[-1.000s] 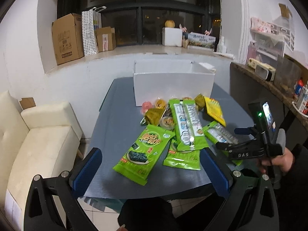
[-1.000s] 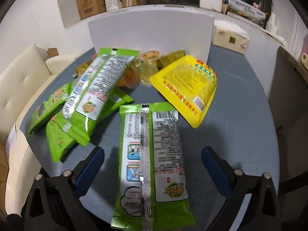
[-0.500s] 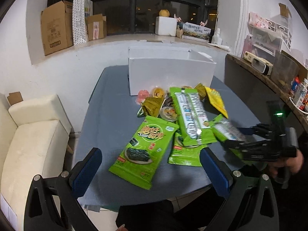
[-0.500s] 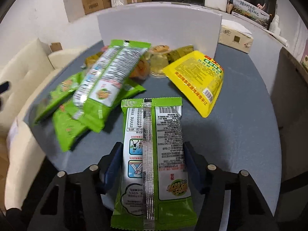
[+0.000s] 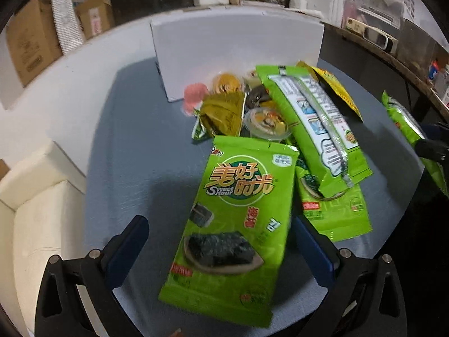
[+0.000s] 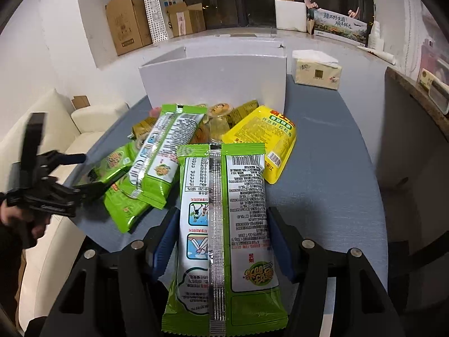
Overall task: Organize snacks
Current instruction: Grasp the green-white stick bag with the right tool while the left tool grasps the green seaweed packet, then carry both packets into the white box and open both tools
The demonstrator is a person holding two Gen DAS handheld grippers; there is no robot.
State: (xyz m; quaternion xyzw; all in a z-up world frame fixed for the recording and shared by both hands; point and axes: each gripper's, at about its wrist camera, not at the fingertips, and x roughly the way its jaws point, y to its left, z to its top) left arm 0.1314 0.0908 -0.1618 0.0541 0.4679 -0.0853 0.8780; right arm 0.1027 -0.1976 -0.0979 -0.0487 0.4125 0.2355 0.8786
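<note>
Right gripper [image 6: 221,241]: blue pads clamped on a long green foil snack packet [image 6: 224,224], pointing twelve o'clock. Left gripper [image 5: 221,244]: fingers spread wide, flat green seaweed packet [image 5: 233,224] lying between them, ungripped.

Background stuff: cream sofa [image 6: 42,129] off to the side, cardboard boxes [image 6: 127,22] and a dotted paper bag [image 6: 155,11] on the window ledge, tissue box [image 6: 317,73] on the grey surface [image 6: 331,154].

snack packets [image 6: 165,151] lie on the table [image 6: 322,168] before the box [image 6: 213,81]
</note>
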